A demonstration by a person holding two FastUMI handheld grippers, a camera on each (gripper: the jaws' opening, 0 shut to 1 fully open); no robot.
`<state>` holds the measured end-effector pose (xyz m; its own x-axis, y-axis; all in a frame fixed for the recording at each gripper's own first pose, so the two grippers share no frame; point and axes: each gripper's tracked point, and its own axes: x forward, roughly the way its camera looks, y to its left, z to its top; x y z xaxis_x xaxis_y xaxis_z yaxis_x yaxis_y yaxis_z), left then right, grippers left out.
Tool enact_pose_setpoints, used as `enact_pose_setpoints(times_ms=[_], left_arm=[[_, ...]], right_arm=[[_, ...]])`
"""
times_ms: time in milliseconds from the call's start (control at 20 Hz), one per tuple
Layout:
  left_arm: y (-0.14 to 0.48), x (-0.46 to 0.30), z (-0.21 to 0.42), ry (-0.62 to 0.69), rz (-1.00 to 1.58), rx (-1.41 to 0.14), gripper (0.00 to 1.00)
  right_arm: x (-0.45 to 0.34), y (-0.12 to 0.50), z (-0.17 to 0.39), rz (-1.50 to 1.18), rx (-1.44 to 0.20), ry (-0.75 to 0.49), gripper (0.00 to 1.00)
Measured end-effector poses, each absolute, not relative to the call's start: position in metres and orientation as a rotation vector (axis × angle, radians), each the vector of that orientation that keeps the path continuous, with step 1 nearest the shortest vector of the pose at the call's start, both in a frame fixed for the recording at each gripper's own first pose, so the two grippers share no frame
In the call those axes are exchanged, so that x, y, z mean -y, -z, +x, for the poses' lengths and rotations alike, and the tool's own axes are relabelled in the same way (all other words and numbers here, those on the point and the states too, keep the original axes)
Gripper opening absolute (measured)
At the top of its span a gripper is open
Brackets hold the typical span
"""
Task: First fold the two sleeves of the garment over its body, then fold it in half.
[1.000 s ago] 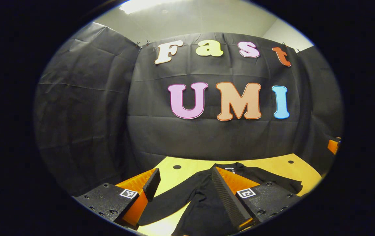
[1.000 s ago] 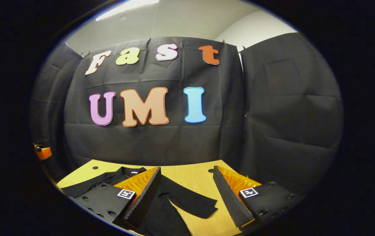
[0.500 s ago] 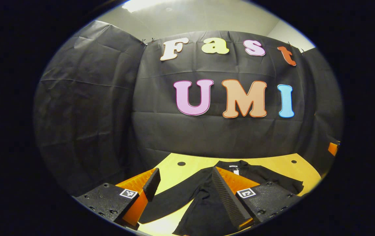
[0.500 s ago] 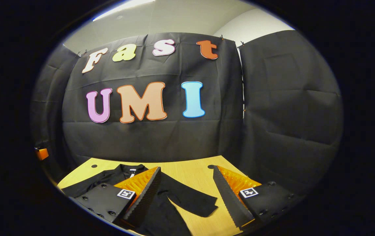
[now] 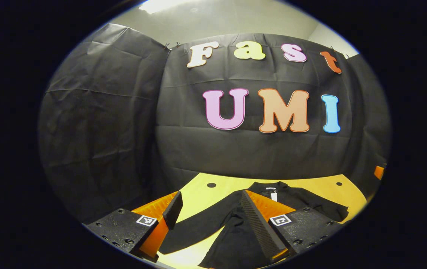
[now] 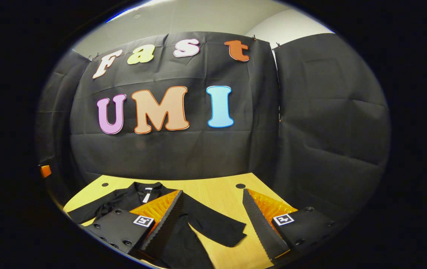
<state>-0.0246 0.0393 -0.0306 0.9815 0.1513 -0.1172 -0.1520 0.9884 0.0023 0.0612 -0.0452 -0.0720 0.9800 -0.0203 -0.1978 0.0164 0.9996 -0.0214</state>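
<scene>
A black long-sleeved garment (image 5: 235, 239) lies spread flat on the yellow wooden table (image 5: 202, 194), collar (image 5: 273, 185) towards the far wall with a white tag in it. My left gripper (image 5: 210, 194) hangs open above it: one sleeve (image 5: 191, 229) runs between the fingers, and the right finger (image 5: 258, 224) is over the body. The other sleeve (image 5: 323, 209) lies beyond that finger. My right gripper (image 6: 212, 192) is open too, above the garment's (image 6: 183, 246) right sleeve (image 6: 217, 228), its left finger (image 6: 164, 224) over the chest. The collar (image 6: 148, 186) lies left of it. Neither gripper holds cloth.
Black cloth walls close the booth on the far and both side edges of the table. The tabletop (image 6: 213, 190) has small dark holes (image 5: 211, 185) (image 6: 240, 185) near its back corners. A small orange object (image 5: 378, 172) (image 6: 45, 170) shows at the far side of each view.
Both views have tipped slightly downward, so more of the table and collar shows. The left gripper view also turned a little left. The garment lies unmoved and both grippers stay open.
</scene>
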Motion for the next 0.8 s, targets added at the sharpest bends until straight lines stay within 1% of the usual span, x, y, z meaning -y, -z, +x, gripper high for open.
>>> enact_pose_setpoints(times_ms=[450,650,750,800], left_arm=[[0.041,-0.045,-0.035,-0.214,-0.002,-0.158,0.94],[0.045,-0.053,-0.041,-0.257,0.017,-0.180,0.94],[0.048,-0.056,-0.045,-0.281,0.031,-0.192,0.93],[0.050,-0.056,-0.044,-0.292,0.038,-0.201,0.94]], right_arm=[[0.065,0.124,0.106,-0.049,-0.314,0.002,1.00],[0.071,0.162,0.129,-0.046,-0.397,-0.027,0.99],[0.078,0.181,0.141,-0.069,-0.429,-0.024,1.00],[0.079,0.192,0.146,-0.081,-0.448,-0.028,0.98]])
